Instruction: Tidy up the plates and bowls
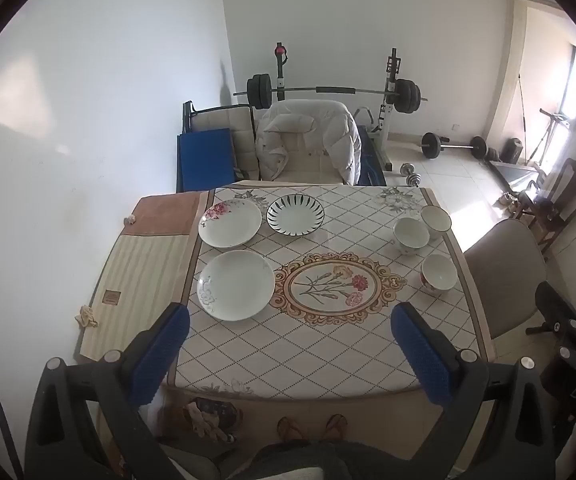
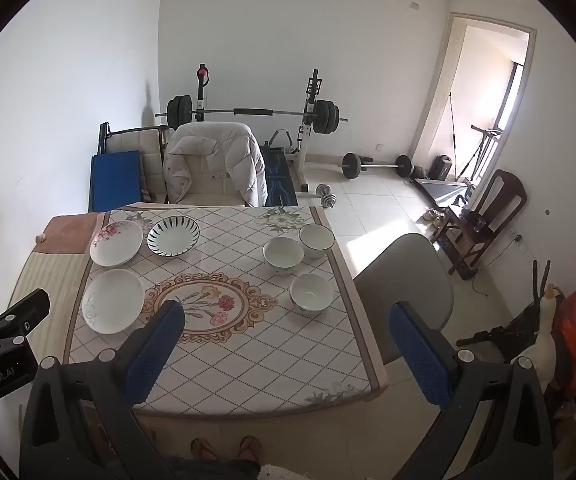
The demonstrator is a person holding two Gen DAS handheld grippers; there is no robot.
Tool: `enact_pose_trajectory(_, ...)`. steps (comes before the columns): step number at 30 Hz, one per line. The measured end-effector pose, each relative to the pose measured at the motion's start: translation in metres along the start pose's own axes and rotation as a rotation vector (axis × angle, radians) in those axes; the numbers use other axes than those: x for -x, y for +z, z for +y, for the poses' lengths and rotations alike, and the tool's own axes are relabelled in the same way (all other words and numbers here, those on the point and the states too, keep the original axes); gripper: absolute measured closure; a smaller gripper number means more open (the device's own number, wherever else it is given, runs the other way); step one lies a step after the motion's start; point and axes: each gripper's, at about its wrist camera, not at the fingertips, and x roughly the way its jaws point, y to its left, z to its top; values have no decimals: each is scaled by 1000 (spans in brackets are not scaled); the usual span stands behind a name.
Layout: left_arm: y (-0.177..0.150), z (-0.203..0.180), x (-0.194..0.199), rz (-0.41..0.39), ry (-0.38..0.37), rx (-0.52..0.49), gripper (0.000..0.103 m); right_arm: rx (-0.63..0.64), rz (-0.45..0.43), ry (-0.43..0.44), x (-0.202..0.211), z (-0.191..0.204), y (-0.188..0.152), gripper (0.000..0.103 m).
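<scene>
Three plates sit toward the tabletop's (image 1: pixel 327 344) left edge: a plain white plate (image 1: pixel 235 285) nearest, a rose-patterned plate (image 1: pixel 230 223) and a green-striped plate (image 1: pixel 295 214) at the far edge. Three bowls (image 2: pixel 311 291) cluster along the right edge. Left tongs (image 1: pixel 289 354) and right tongs (image 2: pixel 288 354) hover above the near edge, both spread wide apart, empty, well short of the dishes.

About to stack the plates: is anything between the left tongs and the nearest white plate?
Nothing visible. The left tongs hang open above the table's near edge, and only bare tablecloth lies before the nearest plate.
</scene>
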Motion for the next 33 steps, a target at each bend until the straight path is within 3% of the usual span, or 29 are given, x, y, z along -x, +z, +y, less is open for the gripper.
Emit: enact_pose_trajectory(33,0,6,12,-22,-16,12,0,-19,3,7,6,-2,0,0)
